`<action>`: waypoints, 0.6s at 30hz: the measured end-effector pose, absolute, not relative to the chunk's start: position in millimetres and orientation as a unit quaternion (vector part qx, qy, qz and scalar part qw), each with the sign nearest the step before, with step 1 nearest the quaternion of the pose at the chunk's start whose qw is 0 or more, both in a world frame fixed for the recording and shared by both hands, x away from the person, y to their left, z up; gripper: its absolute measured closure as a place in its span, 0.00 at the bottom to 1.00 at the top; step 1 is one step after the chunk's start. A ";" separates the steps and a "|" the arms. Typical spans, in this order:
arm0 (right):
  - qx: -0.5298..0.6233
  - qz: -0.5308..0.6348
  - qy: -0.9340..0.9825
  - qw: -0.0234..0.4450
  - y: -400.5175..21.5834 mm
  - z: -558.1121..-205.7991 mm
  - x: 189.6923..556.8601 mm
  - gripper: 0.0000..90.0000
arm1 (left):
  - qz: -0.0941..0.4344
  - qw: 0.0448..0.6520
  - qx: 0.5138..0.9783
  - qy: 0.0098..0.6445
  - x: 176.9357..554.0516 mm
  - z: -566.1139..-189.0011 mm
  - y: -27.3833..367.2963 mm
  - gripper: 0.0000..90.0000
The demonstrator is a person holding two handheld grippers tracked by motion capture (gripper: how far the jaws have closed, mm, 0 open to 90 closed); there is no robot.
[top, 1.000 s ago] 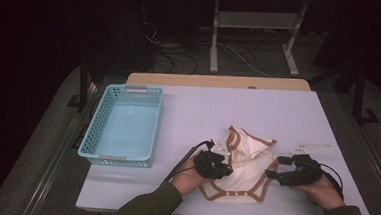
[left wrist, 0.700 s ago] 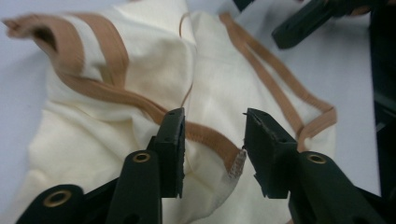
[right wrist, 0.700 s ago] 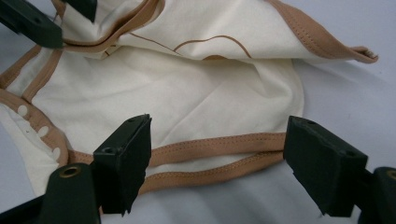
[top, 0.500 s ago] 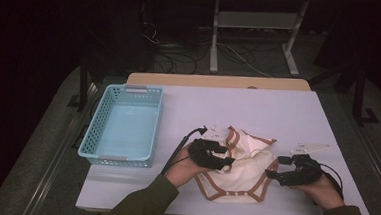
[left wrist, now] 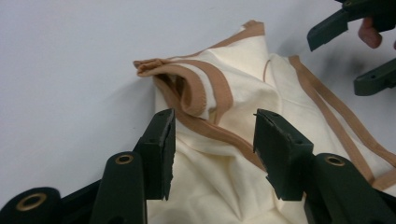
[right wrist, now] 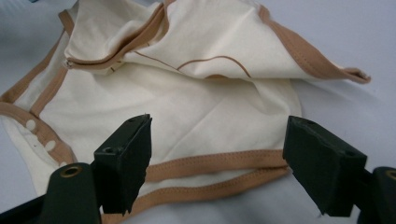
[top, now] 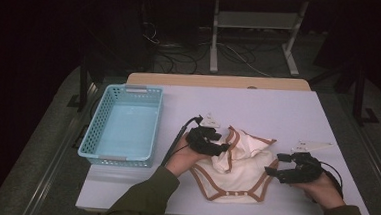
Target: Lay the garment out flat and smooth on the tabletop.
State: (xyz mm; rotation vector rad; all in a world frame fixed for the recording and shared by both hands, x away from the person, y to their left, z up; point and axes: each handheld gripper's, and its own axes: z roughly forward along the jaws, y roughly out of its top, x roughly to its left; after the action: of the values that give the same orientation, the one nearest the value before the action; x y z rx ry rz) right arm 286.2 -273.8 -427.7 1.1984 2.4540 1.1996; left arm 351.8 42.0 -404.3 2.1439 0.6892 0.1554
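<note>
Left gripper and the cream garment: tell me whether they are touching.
Apart. The left gripper view shows the left gripper with its jaws, which have just been opening, spread above the cream garment, pinching no cloth.

A cream cotton baby bodysuit with brown trim [top: 237, 170] lies crumpled at lower centre of the frame on the pale lilac table [top: 278, 113]. The left gripper [top: 215, 148] sits at its left edge, jaws just opened; the right gripper [top: 273, 171] rests at its right edge. A light blue plastic basket [top: 91, 136] stands at left.
</note>
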 end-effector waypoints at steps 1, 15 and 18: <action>0.399 0.402 0.820 0.079 -272.8 -426.8 286.7 0.26 | 0.063 0.424 0.860 0.277 352.3 -403.9 42.9 0.51; 0.365 0.418 0.827 0.089 -231.2 -403.6 314.5 0.37 | 0.073 0.425 0.855 0.288 352.2 -406.1 43.5 0.38; 0.361 0.418 0.829 0.091 -220.9 -402.4 322.2 0.38 | 0.073 0.422 0.857 0.286 351.7 -406.2 43.6 0.38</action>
State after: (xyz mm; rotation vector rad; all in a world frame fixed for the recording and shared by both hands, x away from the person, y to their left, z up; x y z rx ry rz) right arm 322.2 -220.9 -402.4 1.0740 2.4630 1.2422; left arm 351.7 43.6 -406.2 2.1469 0.7154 0.1825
